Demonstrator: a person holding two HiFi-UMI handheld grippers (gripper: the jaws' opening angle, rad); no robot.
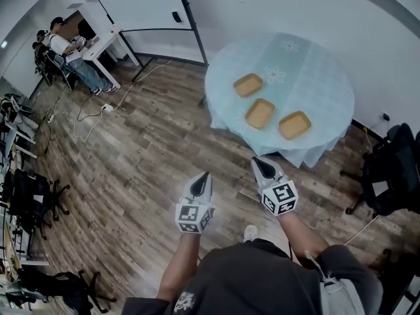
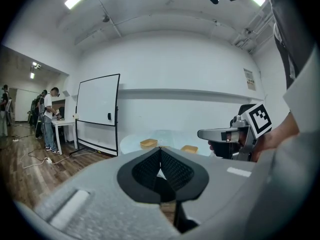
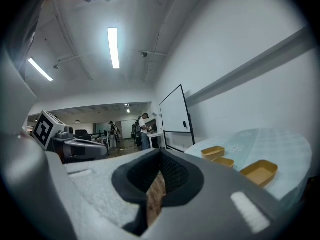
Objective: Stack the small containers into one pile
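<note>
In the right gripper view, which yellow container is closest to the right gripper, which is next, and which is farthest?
1. The right-hand container, by the table edge.
2. The middle container, just behind it to the left.
3. The left container, farthest back.

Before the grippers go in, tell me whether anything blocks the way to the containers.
Nothing visible: only wood floor lies between the left gripper, the right gripper and the round table, where three yellow containers sit apart.

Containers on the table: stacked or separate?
Separate. The left container, middle container and right container sit apart on the table, none inside another.
</note>
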